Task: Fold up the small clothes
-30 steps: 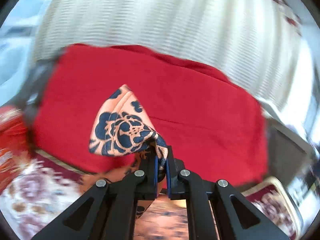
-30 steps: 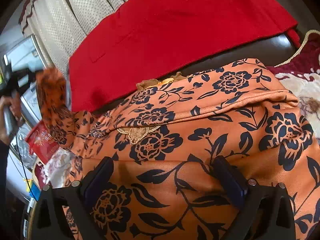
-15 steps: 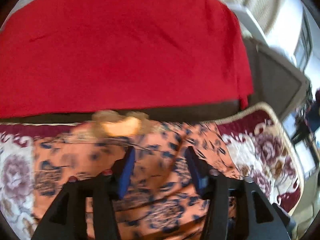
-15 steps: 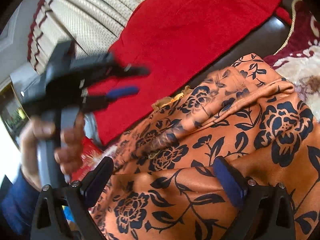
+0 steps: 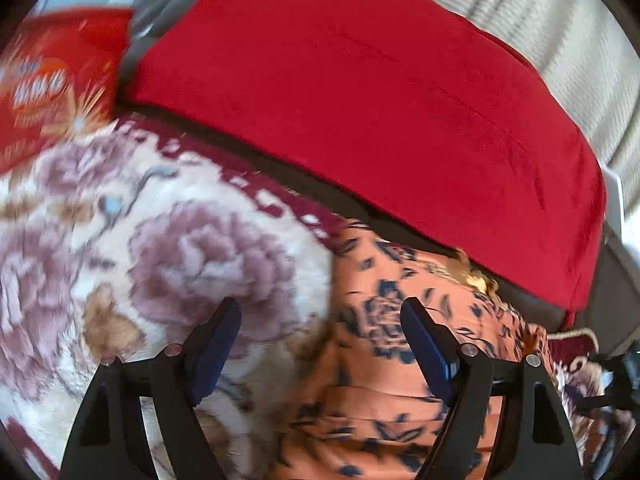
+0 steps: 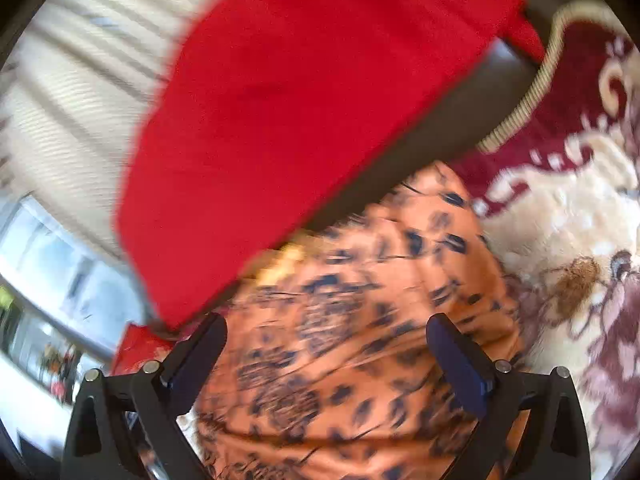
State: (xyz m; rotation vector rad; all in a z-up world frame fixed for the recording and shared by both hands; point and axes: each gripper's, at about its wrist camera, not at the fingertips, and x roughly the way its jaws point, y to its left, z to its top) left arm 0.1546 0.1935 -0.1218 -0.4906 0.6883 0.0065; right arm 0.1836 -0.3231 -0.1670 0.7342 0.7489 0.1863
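On blanket (image 5: 120, 208): orange navy-flowered garment (image 5: 392, 360); blurred

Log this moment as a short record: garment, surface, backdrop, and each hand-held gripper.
garment: orange floral cloth, lying on the blanket, blurred
surface: floral blanket
backdrop: red cloth over a dark cushion
left hand-held gripper: jaws have just been opening; apart, holding nothing, over the garment's edge
right hand-held gripper: open, above the garment
side item: red packet

Orange garment (image 5: 400, 364) w/ navy floral print; plain red cloth (image 5: 380, 100); cream blanket (image 5: 120, 240), mauve roses, maroon border.
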